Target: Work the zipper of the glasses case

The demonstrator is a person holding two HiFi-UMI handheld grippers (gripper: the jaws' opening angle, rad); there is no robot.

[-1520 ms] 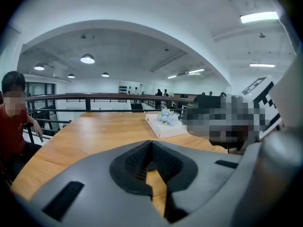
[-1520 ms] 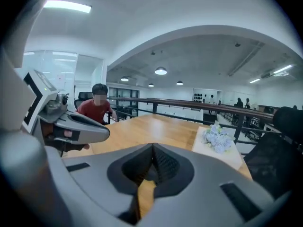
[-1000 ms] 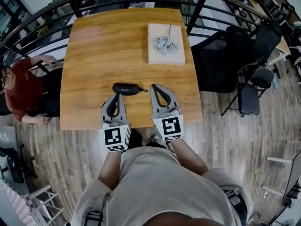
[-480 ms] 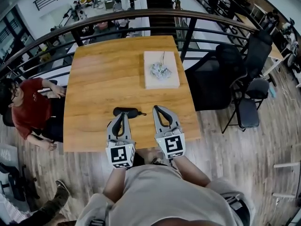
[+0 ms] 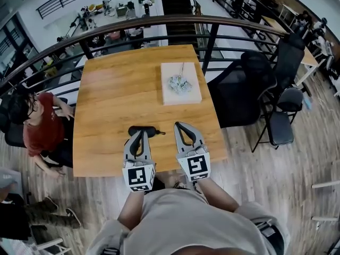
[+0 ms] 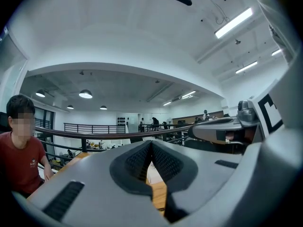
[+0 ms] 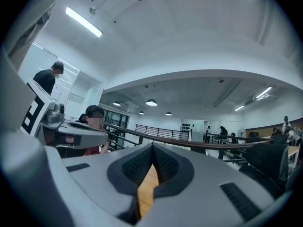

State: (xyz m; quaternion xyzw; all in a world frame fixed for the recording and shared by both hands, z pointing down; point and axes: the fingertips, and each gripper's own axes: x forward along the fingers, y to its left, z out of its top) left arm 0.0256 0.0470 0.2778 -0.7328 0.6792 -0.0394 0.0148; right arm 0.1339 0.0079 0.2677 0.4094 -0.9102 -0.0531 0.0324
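The black glasses case [image 5: 143, 129] lies flat on the wooden table [image 5: 111, 100] near its front edge, with the zipper pull [image 5: 161, 133] sticking out at its right end. My left gripper [image 5: 139, 136] hovers over the case's near side and is shut with nothing in it. It hides part of the case. To the right of the case, my right gripper [image 5: 180, 126] is also shut and empty. In both gripper views the pads [image 6: 151, 145] [image 7: 152, 148] meet, pointing level over the table toward the railing. The case does not show in them.
A white board [image 5: 180, 83] carrying a small silvery cluster lies at the table's far right. A dark railing [image 5: 159, 23] runs behind the table. A person in red [image 5: 37, 134] sits at the left. Black chairs [image 5: 255, 84] stand to the right.
Both grippers have risen a little and stayed shut. The left tip now overlaps the case's near edge. The case has not moved on the table.
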